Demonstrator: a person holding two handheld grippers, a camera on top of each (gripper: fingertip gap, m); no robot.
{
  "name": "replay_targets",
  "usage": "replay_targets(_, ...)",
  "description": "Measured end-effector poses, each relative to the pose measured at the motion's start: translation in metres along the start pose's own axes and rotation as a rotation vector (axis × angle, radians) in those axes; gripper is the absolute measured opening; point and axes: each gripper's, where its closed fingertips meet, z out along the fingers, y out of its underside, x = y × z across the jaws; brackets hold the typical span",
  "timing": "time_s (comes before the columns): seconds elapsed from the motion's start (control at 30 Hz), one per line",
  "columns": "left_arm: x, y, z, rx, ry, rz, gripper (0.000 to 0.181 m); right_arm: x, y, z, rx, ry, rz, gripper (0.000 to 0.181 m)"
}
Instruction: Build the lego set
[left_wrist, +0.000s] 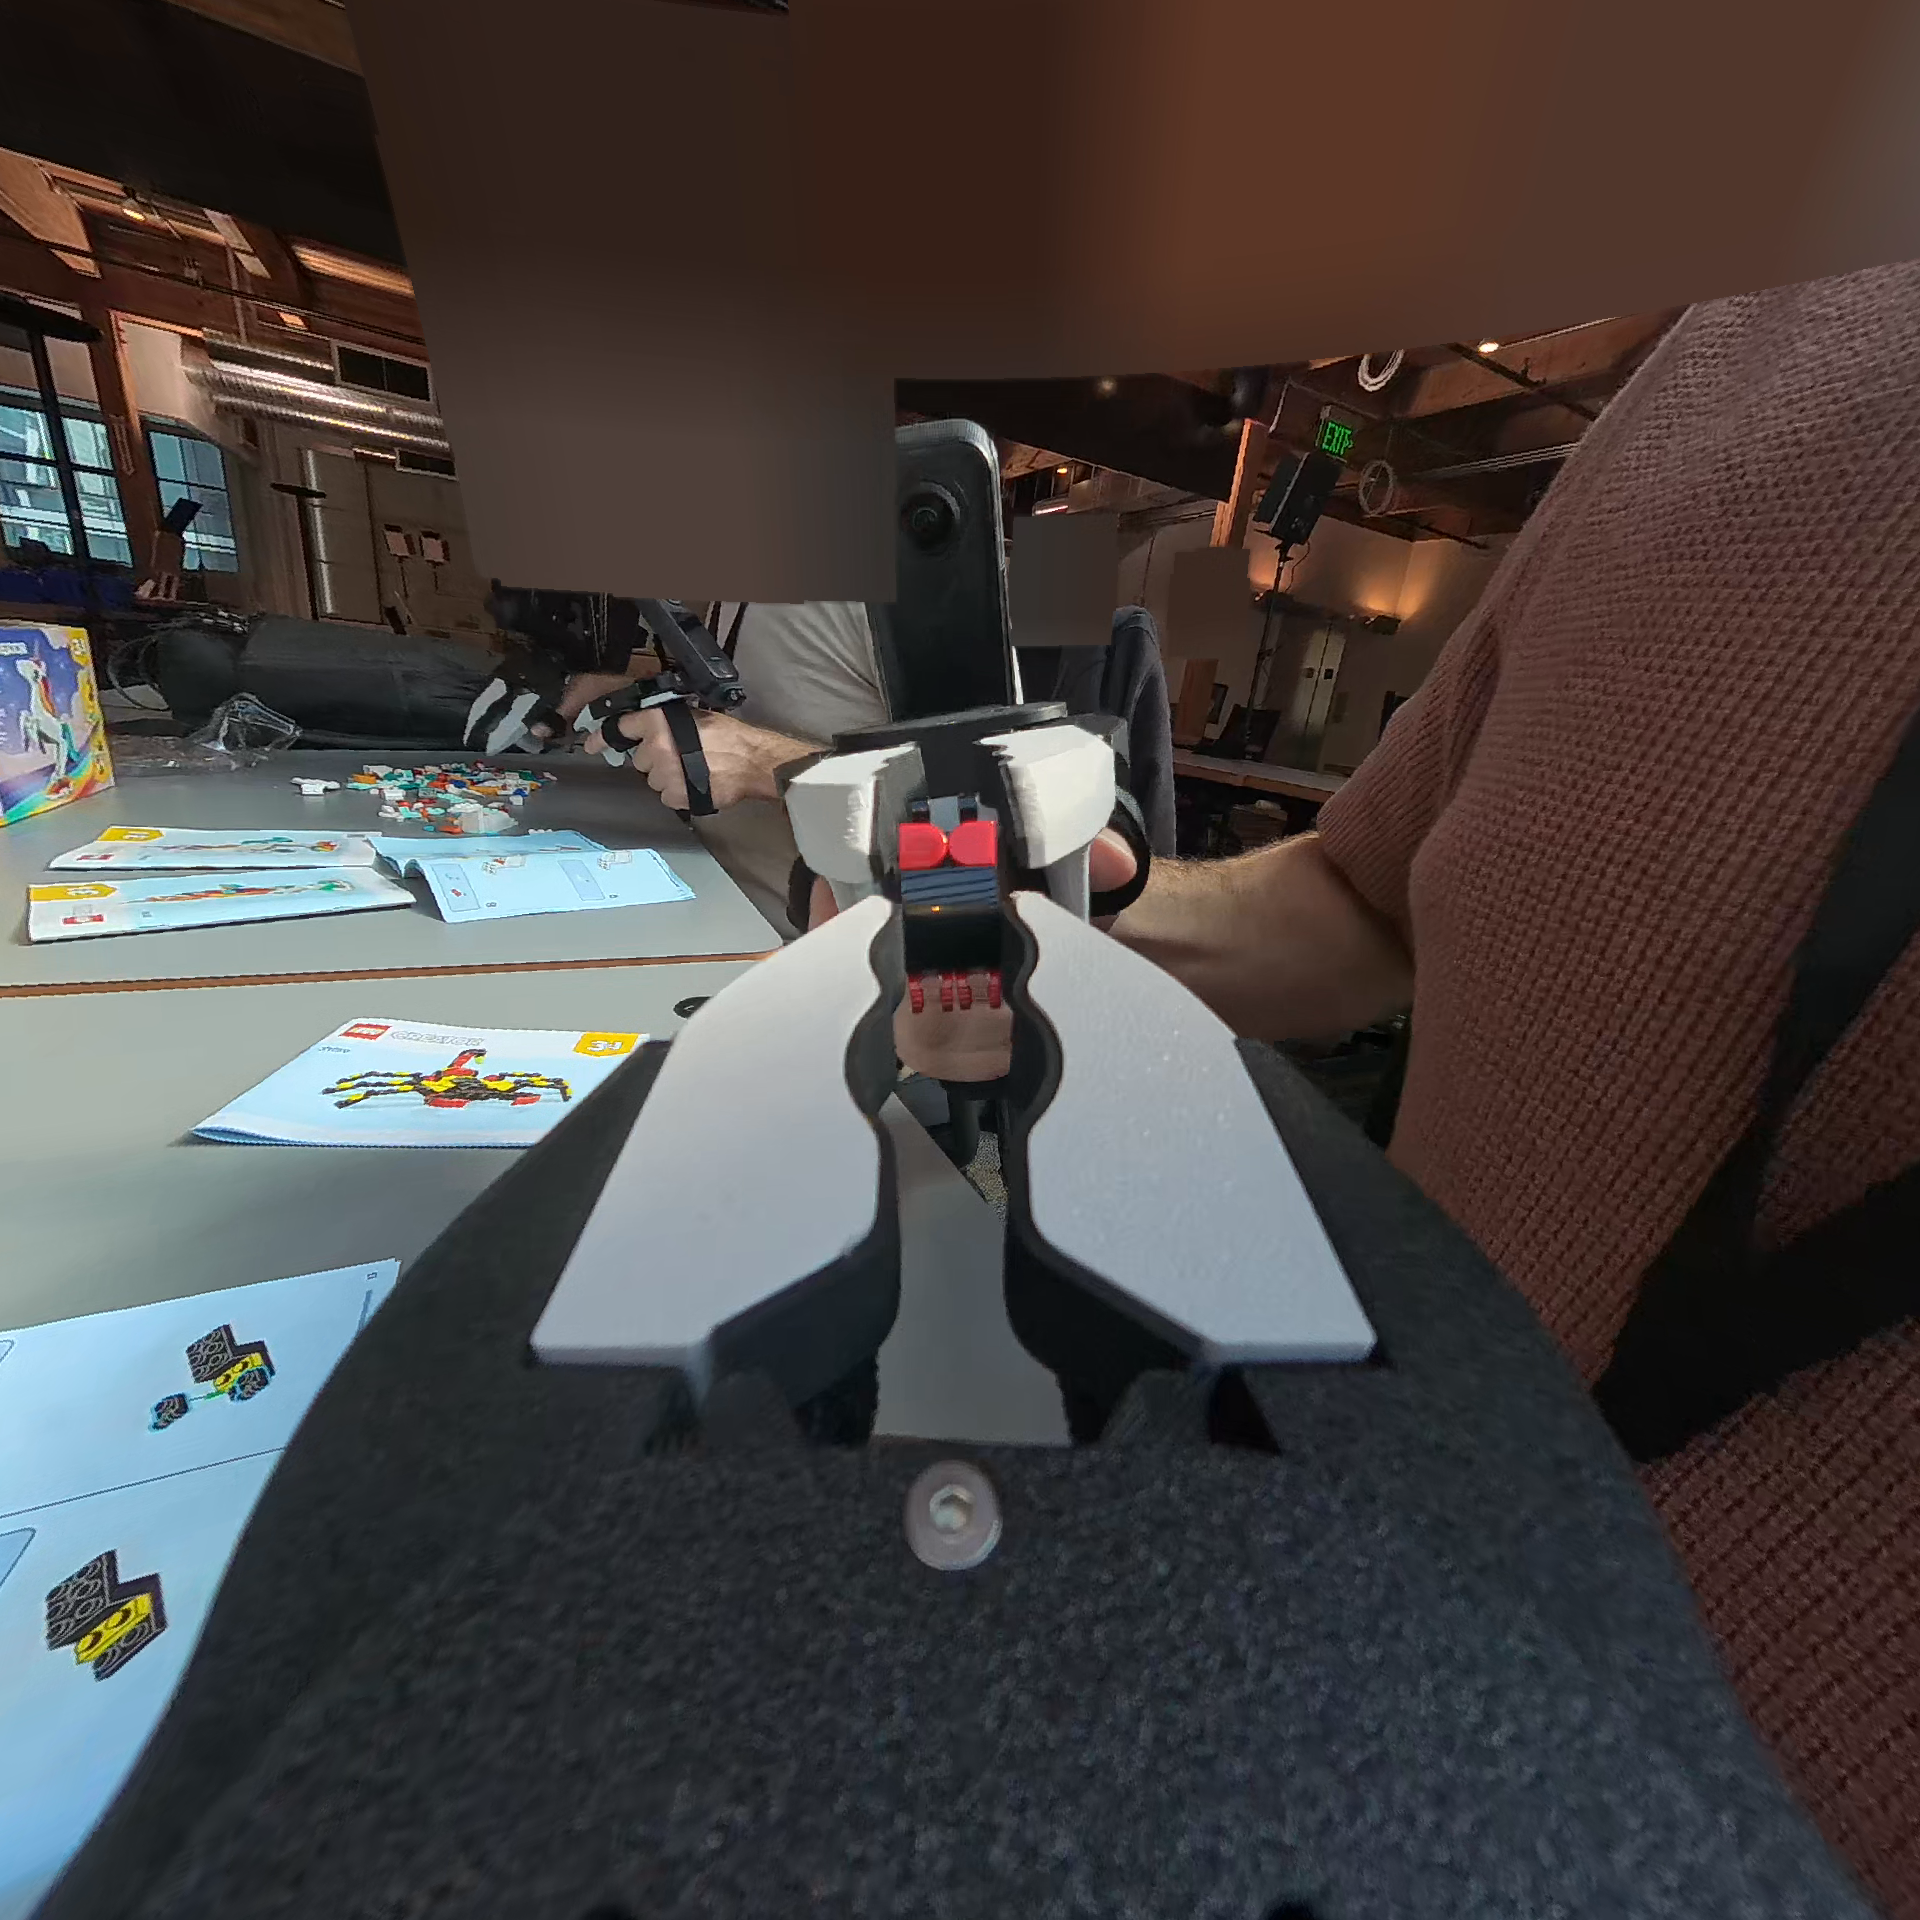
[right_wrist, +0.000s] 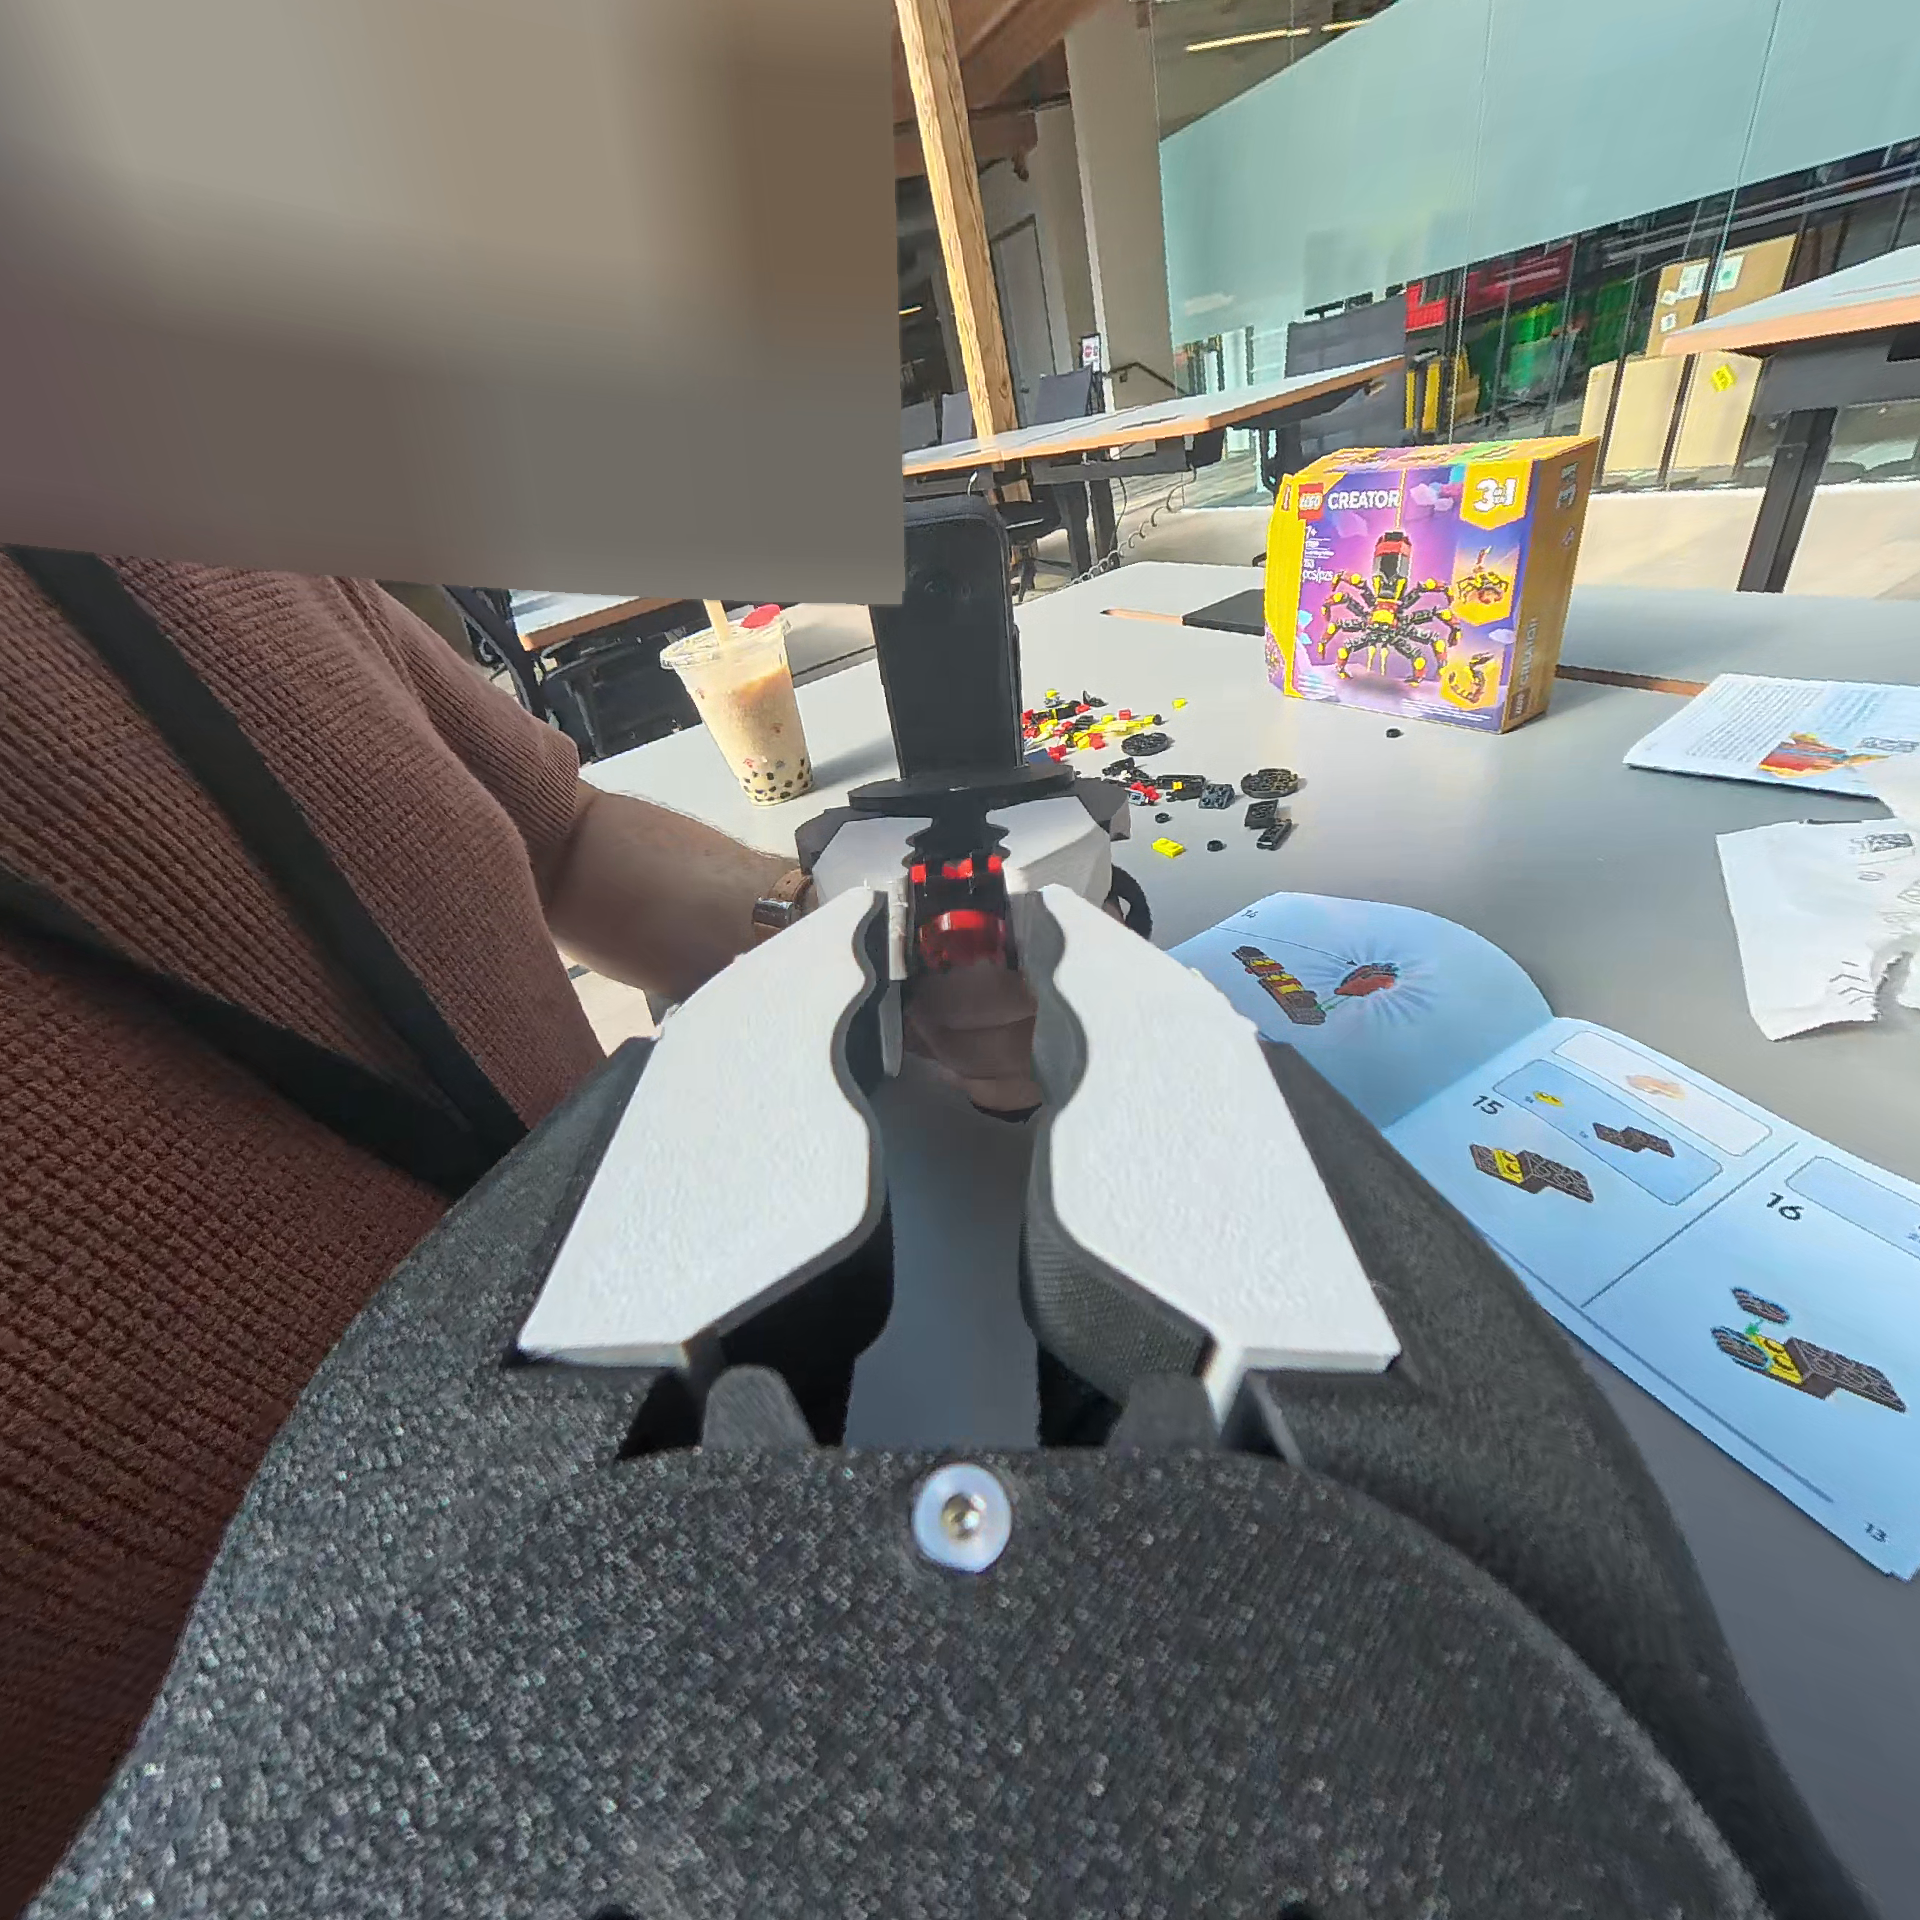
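Note:
A small black-and-red lego assembly (left_wrist: 948, 914) is held in the air between both grippers, close to the person's chest. My left gripper (left_wrist: 951, 925) is shut on its black lower part, with small red claws showing below. My right gripper (right_wrist: 961, 940) faces it tip to tip and is shut on the assembly's (right_wrist: 958, 930) red round end. In the left wrist view the right gripper (left_wrist: 948, 821) shows beyond the assembly, around two red pieces. In the right wrist view the left gripper (right_wrist: 956, 852) shows behind it. A thumb shows under the assembly.
An open blue instruction booklet (right_wrist: 1558, 1143) lies on the grey table (right_wrist: 1455, 852). Loose black, red and yellow pieces (right_wrist: 1195, 769) lie beyond, with the set's box (right_wrist: 1423, 582) and a drink cup (right_wrist: 743, 707). Another booklet (left_wrist: 436, 1081) lies left. Another person's hand (left_wrist: 644, 727) works at the adjoining table. Only a small space, under 4 cm, lies between the two pairs of fingers.

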Motion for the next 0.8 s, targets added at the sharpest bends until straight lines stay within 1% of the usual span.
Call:
replay_targets(0.07,0.001,-0.001,0.001,0.008,0.003,-0.001,0.017,-0.001,0.000,0.001,0.018,0.002,-0.010,0.016)
replay_targets(0.43,0.006,-0.001,0.002,0.044,0.015,-0.068,0.017,-0.005,0.002,0.004,0.058,-0.001,-0.022,0.016)
replay_targets(0.57,-0.001,-0.001,0.002,0.058,-0.010,-0.092,0.017,0.001,0.001,0.004,0.075,0.015,-0.022,0.016)
replay_targets(0.67,-0.013,-0.005,-0.006,0.066,-0.070,-0.103,0.022,0.009,-0.010,-0.003,0.113,0.048,-0.037,0.016)
replay_targets(0.7,-0.017,-0.003,-0.010,0.038,-0.104,-0.083,0.022,0.014,-0.012,-0.007,0.111,0.069,-0.043,0.016)
replay_targets(0.73,-0.022,0.001,-0.015,-0.019,-0.151,-0.044,0.022,0.018,-0.012,-0.012,0.099,0.098,-0.059,0.016)
replay_targets(0.8,-0.033,0.011,-0.028,-0.194,-0.245,0.069,0.022,0.027,-0.008,-0.024,0.074,0.152,-0.070,0.016)
